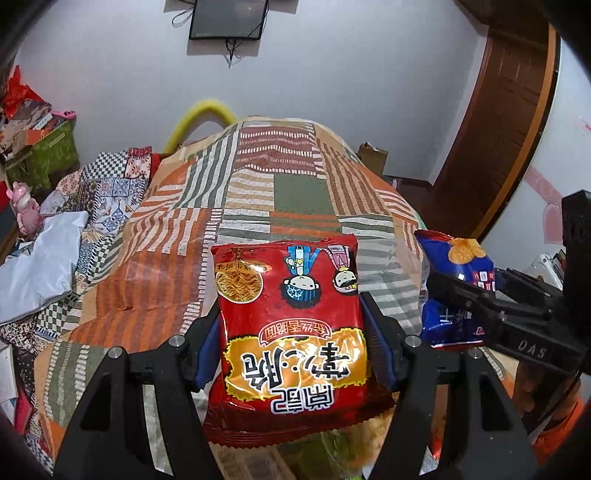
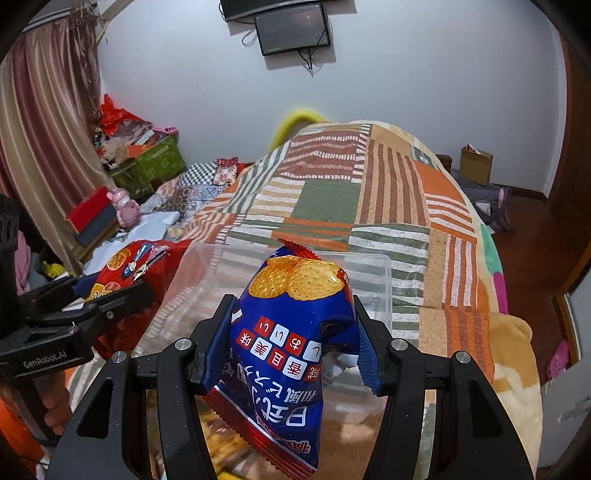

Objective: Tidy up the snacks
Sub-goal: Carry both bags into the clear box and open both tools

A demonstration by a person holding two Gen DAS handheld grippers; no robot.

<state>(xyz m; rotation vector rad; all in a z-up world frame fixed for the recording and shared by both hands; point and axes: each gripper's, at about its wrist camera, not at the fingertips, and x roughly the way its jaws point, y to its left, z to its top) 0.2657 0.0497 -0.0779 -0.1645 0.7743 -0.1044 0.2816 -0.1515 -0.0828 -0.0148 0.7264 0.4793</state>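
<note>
From my left wrist camera, my left gripper [image 1: 288, 339] is clamped on a red instant-noodle packet [image 1: 291, 325], its blue finger pads [image 1: 376, 343] pressing in on both side edges, so the packet stands upright between them with its print upside down to me: a bowl of noodles and two cartoon figures near the top, yellow-framed characters lower down. The packet hangs above a patchwork blanket [image 1: 258, 206] of orange, green and striped squares spread over a bed. Off to the right, my right gripper [image 1: 476, 295] shows from the side, closed around a blue cracker bag [image 1: 454, 280]. A white cloth [image 1: 40, 266] lies crumpled at the left, with a pink figurine [image 1: 26, 210] beside it, and a dark screen [image 1: 229, 18] hangs on the wall ahead. From my right wrist camera, my right gripper [image 2: 291, 347] squeezes the blue cracker bag [image 2: 291, 332] between its blue pads [image 2: 365, 354], the bag creased where they pinch it, round crackers pictured at its top. Just behind the bag sits a clear plastic container [image 2: 373, 284] resting on the patchwork blanket [image 2: 369, 195]. At the left edge, my left gripper [image 2: 107, 295] holds the red instant-noodle packet [image 2: 129, 266], close beside the container's left wall. Striped curtains [image 2: 44, 122] hang at the far left, and a brown cardboard box [image 2: 476, 166] sits on the floor beyond the bed.
</note>
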